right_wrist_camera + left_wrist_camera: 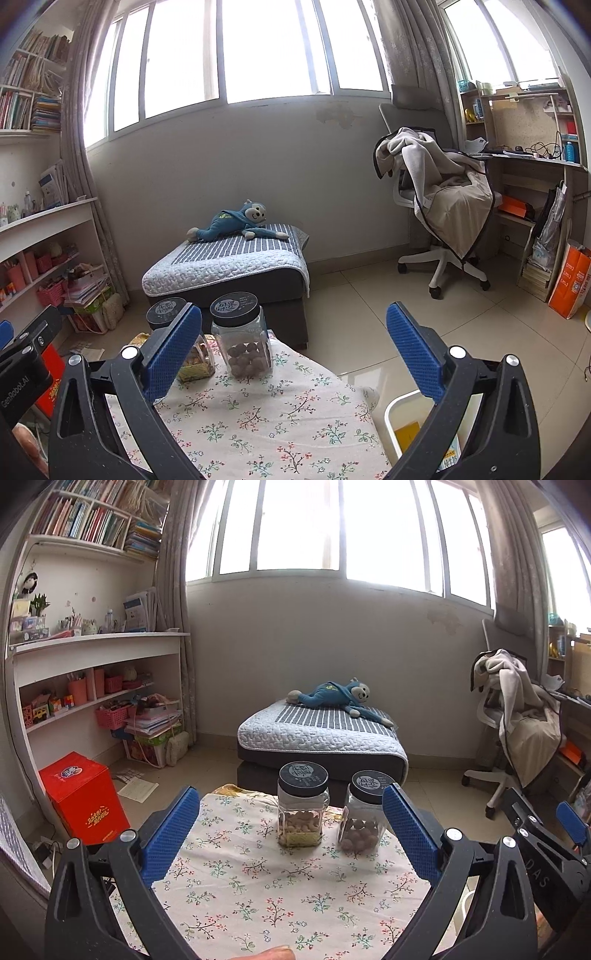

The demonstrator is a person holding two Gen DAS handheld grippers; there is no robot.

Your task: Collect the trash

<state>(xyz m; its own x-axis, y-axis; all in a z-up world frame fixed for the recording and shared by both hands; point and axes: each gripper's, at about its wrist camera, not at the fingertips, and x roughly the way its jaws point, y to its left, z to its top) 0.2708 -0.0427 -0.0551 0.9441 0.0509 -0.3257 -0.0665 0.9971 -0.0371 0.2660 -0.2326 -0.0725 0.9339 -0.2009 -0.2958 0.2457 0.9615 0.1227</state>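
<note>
My left gripper [291,805] is open and empty above a table with a floral cloth [280,893]. My right gripper [293,321] is open and empty over the table's right edge [343,380]. A white bin [402,410] stands on the floor just right of the table, below the right gripper; yellow packaging [408,435] lies inside it. No loose trash shows on the cloth. The right gripper also shows at the right edge of the left wrist view [570,821].
Two clear jars with black lids, one of nuts [301,808] and one of brown balls [364,812], stand at the table's far end. Beyond is a low bed with a blue monkey toy [332,698], a draped office chair [443,199], shelves left and a red box [83,797].
</note>
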